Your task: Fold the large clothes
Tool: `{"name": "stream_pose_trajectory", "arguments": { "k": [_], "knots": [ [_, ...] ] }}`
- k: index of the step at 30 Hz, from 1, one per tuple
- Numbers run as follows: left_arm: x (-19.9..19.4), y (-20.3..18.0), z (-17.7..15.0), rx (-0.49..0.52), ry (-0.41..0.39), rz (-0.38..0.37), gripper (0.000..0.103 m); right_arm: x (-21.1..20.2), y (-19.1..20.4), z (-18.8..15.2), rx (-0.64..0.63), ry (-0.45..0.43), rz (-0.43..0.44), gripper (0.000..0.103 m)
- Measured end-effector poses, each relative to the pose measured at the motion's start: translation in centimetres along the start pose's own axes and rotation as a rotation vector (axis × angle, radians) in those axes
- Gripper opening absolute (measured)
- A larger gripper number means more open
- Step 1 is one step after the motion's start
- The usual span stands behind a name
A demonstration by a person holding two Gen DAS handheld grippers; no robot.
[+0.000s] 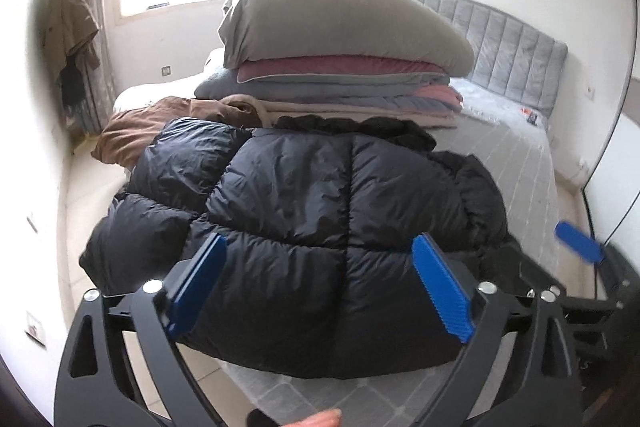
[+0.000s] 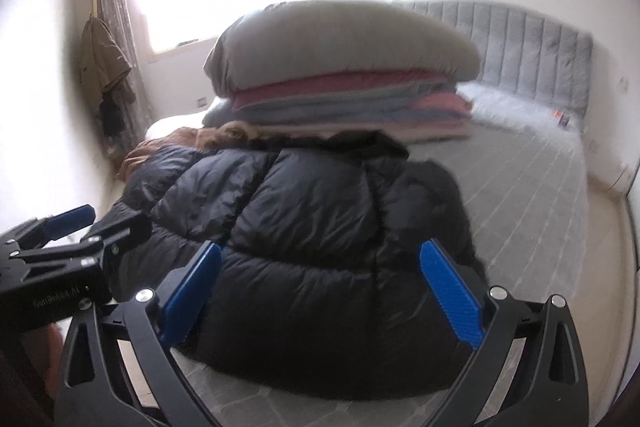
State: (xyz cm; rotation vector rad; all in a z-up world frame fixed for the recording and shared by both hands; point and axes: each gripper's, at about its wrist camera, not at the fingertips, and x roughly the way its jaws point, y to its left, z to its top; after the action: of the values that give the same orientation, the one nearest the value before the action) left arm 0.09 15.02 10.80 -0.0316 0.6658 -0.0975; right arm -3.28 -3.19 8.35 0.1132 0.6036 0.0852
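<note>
A black puffer jacket (image 1: 304, 195) lies folded on the near end of the bed, its dark fur collar toward the headboard; it also shows in the right wrist view (image 2: 320, 227). My left gripper (image 1: 320, 247) is open and empty, hovering just above the jacket's near edge. My right gripper (image 2: 320, 255) is open and empty, also just above the near edge. The right gripper's blue fingertip (image 1: 580, 241) shows at the right of the left wrist view. The left gripper (image 2: 72, 223) shows at the left of the right wrist view.
A stack of folded quilts (image 1: 340, 67) sits behind the jacket. A brown garment (image 1: 152, 131) lies at its left. The grey-lined mattress (image 2: 520, 187) extends right to a padded grey headboard (image 2: 540, 51). A coat hangs by the curtain (image 2: 104, 67). A black cable (image 1: 588, 203) runs at right.
</note>
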Motion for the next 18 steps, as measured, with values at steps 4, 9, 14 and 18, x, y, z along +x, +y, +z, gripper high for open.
{"name": "stream_pose_trajectory", "arguments": {
  "k": [4, 9, 14, 18],
  "knots": [
    [-0.4, -0.3, 0.0, -0.042, 0.003, -0.111, 0.096, 0.1, -0.8, 0.0, -0.043, -0.011, -0.036, 0.096],
    [-0.3, -0.3, -0.3, -0.097, -0.003, -0.208, 0.096, -0.1, -1.5, -0.2, -0.048, -0.006, 0.006, 0.096],
    [-0.5, -0.5, -0.4, -0.052, -0.026, -0.218, 0.096, -0.1, -1.4, -0.6, -0.098, -0.020, -0.096, 0.096],
    [0.2, -2.7, -0.5, 0.125, 0.110, -0.140, 0.096, 0.6, -2.7, -0.9, -0.043, 0.021, -0.046, 0.096]
  ]
}}
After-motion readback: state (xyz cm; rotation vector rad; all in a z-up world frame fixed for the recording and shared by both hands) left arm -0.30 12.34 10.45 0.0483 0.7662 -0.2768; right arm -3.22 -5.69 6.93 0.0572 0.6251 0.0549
